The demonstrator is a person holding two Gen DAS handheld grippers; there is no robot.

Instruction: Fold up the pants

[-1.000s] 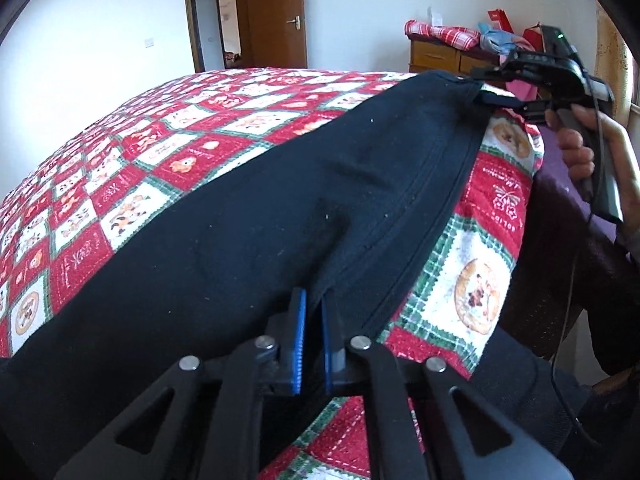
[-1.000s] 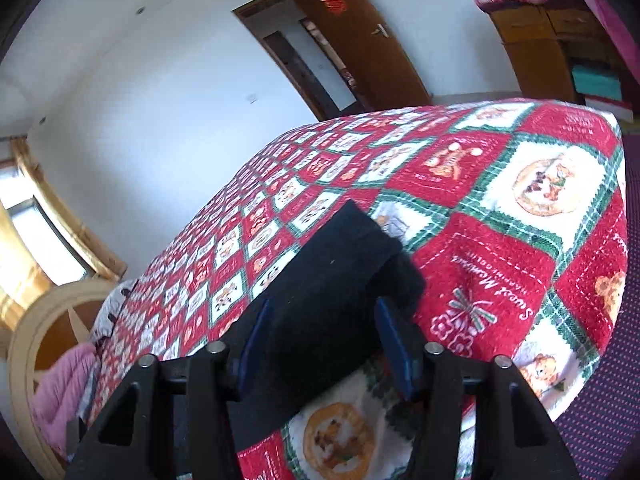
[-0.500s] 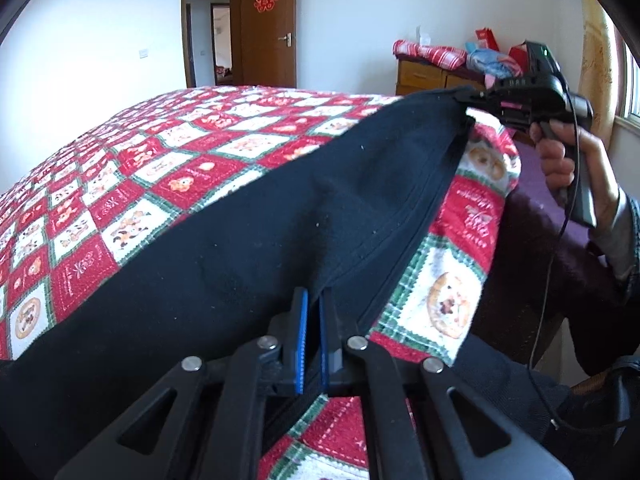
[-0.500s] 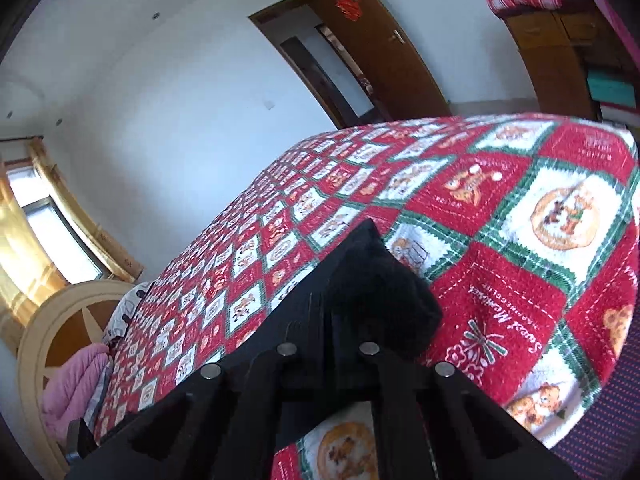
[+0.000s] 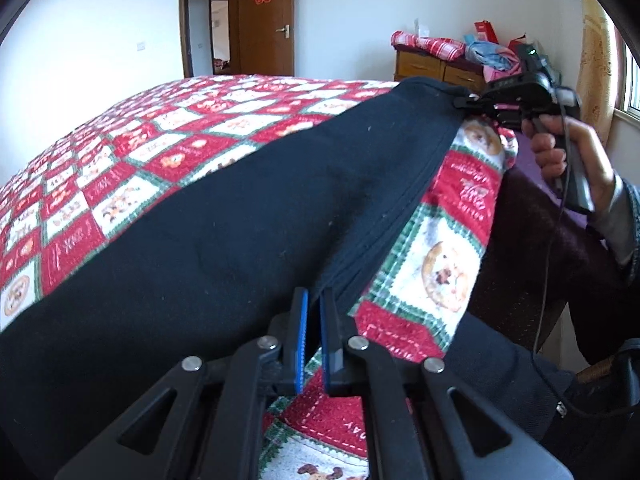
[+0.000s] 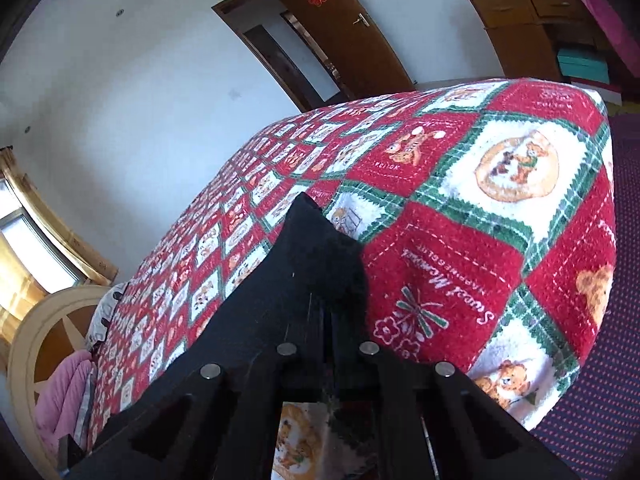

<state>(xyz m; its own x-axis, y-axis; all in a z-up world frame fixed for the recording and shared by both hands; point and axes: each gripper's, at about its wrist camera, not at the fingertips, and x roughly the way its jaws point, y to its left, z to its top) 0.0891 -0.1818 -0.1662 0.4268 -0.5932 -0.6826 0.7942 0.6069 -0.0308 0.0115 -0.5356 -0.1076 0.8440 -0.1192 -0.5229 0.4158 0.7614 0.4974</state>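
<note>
The pants [image 5: 248, 216] lie stretched in a long black band across the bed [image 5: 168, 128], over its red, white and green patchwork quilt, running along the near edge from the left wrist view's foreground up to the far corner. The left tongs [image 5: 311, 300] sit at the near end of the fabric with the blue pads [image 5: 302, 336] a narrow slit apart; the jaws are opening, and the seamed hem of the pants runs right up to the tips. Whether cloth is still pinched between them is hard to tell from this angle, though the slit itself shows quilt rather than black fabric. A second ago those pads stood slightly closer together on the same hem.

At the far corner, the right tongs [image 5: 466, 101] are clenched on the tip of the pants, held by a hand [image 5: 572, 160] in a grey sleeve. In the right wrist view the jaws are pressed together with black cloth [image 6: 316, 248] bunched up around and ahead of them. A second ago they stood wide, with blue pads on either side of that same corner; they have since closed on it. The corner now rises in a small peak above the quilt.

A wooden door [image 5: 266, 20] stands open behind the bed.
</note>
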